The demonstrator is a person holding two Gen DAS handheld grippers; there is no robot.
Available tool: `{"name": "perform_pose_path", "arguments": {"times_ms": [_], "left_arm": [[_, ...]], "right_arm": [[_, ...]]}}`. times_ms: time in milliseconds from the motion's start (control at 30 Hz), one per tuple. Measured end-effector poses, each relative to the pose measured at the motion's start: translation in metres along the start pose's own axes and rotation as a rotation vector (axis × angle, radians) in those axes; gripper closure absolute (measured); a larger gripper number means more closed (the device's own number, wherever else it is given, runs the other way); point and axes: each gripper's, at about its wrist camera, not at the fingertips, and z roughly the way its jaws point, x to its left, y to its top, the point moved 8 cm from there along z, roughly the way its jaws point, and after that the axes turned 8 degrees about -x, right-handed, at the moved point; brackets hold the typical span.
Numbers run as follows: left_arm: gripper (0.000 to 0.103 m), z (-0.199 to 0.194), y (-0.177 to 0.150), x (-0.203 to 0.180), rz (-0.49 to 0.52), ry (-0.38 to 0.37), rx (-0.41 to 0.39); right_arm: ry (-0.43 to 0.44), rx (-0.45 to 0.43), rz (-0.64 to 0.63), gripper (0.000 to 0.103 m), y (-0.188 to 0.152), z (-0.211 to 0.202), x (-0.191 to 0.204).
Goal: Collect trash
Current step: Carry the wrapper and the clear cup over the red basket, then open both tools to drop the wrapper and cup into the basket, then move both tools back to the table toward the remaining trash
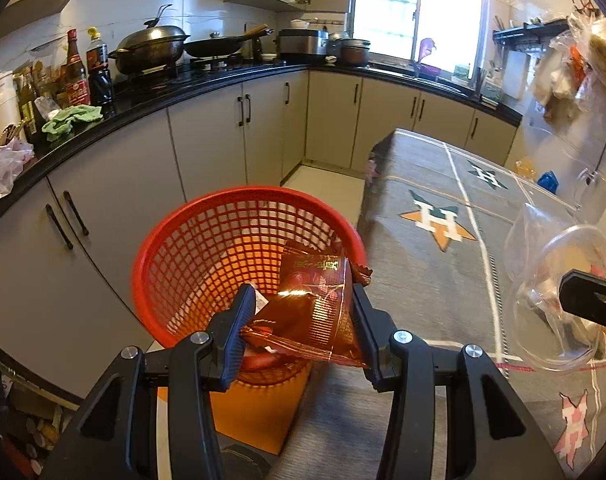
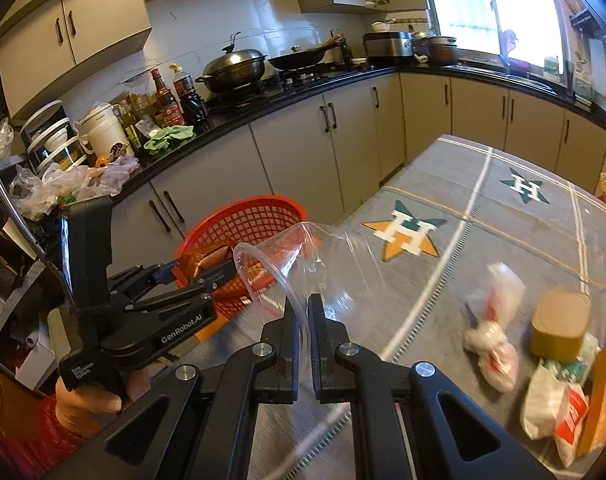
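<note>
Both loads hung short of the red basket [image 1: 239, 216]
Left gripper [image 1: 299, 312] fingers clamped an orange wrapper [image 1: 315, 304] above its rim; right gripper [image 2: 301, 312] fingers pinched a clear cup [image 2: 303, 256] beside it, which could've slipped out.

Home kitchen: beige cabinets [image 1: 207, 136] under black L-shaped countertop [image 1: 223, 76], lidded dark metal wok [image 1: 151, 48] on stove, sauce bottles [image 1: 87, 72].

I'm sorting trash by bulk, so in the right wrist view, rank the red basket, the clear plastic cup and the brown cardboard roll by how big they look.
1. clear plastic cup, though it sits nearest the camera, so unsure against the basket
2. red basket, partly hidden
3. brown cardboard roll
</note>
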Motion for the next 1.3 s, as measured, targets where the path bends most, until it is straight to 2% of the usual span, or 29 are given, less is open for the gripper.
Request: {"name": "perform_pose_path", "arguments": {"times_ms": [467,833,1000,1100,1167,1233,1300], "left_arm": [[0.057,0.02,0.01,0.042,-0.074,0.056,0.025],[0.057,0.044,0.008,0.07,-0.115,0.096,0.072],[0.057,0.056,0.003,0.076,-0.12,0.104,0.096],[0.053,0.059,0.001,0.077,-0.126,0.099,0.101],[0.047,0.059,0.0,0.079,-0.129,0.101,0.105],[0.038,0.059,0.0,0.081,-0.133,0.101,0.098],[0.038,0.059,0.0,0.082,-0.139,0.106,0.095]], "right_arm": [[0.083,0.014,0.009,0.097,0.036,0.053,0.031],[0.189,0.074,0.125,0.097,0.05,0.111,0.049],[0.205,0.102,0.18,0.096,0.046,0.135,0.048],[0.209,0.117,0.197,0.096,0.044,0.149,0.048],[0.21,0.132,0.207,0.096,0.041,0.154,0.047],[0.22,0.142,0.217,0.092,0.039,0.155,0.047],[0.214,0.136,0.214,0.071,0.04,0.155,0.044]]}}
